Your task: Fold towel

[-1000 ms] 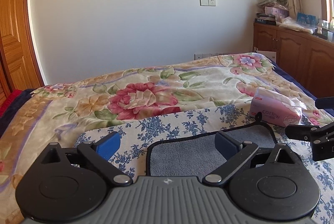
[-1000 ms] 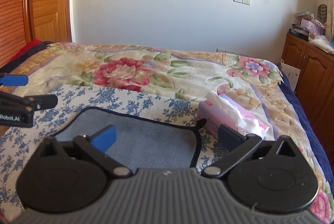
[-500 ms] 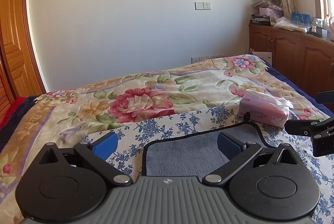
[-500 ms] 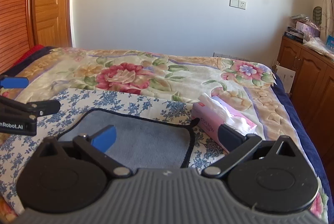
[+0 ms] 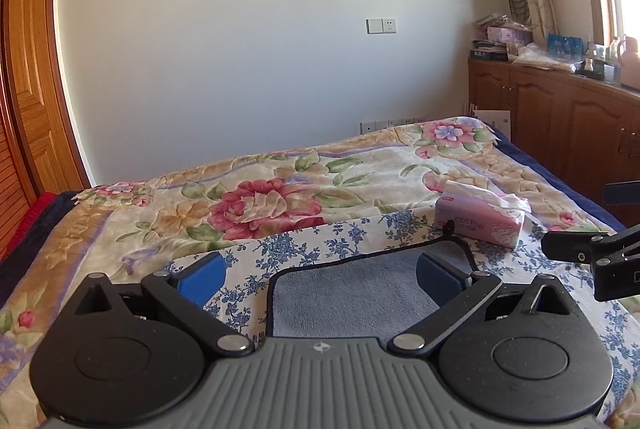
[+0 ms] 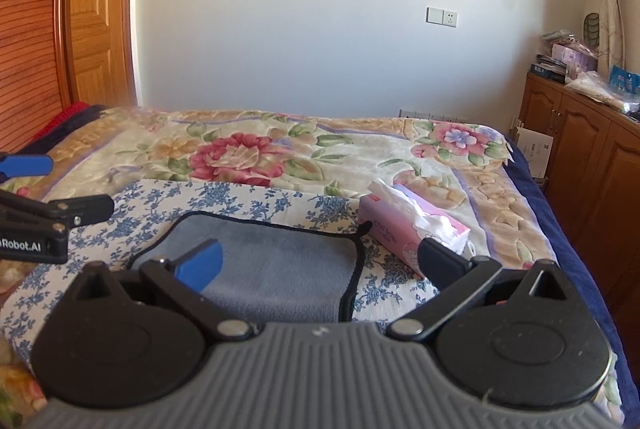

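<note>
Grey microfibre towel [image 5: 352,293] lies flat on the blue-floral cloth [image 5: 320,241] on the bed [image 5: 280,181], spread for folding. Left gripper [image 5: 320,277] and right gripper [image 6: 320,265] both hover at its near edge, jaws wide apart, empty, likely lining up on corners. Right view alone shows the towel's right edge and tissue pack [image 6: 412,229] just beside it, a snag risk.

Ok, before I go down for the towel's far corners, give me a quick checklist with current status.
1. Towel lies flat on the floral cloth: ok.
2. Left tool open, empty: ok.
3. Right tool open, empty: ok.
4. Tools apart from each other: ok.
5. Tissue pack clear of the towel's right corner: not ok, it sits right beside the hanging loop.
6. Near edge of towel visible: cannot tell, tool bodies hide it.
</note>
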Action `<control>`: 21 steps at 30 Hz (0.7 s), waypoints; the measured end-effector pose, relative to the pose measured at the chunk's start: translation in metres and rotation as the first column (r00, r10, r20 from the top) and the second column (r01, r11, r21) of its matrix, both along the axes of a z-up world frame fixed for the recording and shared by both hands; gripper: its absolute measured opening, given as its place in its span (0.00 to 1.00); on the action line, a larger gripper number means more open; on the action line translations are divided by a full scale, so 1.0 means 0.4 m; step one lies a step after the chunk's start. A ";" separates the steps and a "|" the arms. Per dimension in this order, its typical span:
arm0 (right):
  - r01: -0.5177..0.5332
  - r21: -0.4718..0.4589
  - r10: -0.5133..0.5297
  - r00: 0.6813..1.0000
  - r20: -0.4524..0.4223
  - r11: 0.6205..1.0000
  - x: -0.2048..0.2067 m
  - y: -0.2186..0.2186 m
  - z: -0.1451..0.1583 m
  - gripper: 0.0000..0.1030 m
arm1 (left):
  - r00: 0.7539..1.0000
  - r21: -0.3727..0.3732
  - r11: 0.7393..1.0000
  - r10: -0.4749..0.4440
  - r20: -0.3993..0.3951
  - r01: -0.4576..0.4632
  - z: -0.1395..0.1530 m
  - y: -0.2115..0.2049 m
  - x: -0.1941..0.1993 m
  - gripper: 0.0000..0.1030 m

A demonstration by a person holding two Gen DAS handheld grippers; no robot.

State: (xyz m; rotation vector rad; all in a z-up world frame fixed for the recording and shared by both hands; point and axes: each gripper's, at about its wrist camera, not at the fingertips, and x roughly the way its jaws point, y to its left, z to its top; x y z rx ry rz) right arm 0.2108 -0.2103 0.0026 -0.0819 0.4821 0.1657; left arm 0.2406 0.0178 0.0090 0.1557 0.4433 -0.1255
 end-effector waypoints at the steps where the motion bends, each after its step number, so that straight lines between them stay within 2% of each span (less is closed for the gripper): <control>1: 0.001 0.005 -0.001 1.000 0.001 1.000 -0.009 0.000 0.003 1.00 | 1.000 0.000 1.000 0.000 0.003 0.000 0.002 -0.001 -0.011 1.00; 10: 0.004 0.012 -0.004 1.000 0.009 1.000 -0.079 0.000 0.016 1.00 | 1.000 -0.012 1.000 -0.019 0.016 0.019 0.021 -0.005 -0.095 1.00; 21: 0.026 0.023 -0.027 0.999 0.018 0.999 -0.132 -0.016 0.031 1.00 | 1.000 -0.004 1.000 -0.014 -0.007 0.014 0.023 0.004 -0.176 1.00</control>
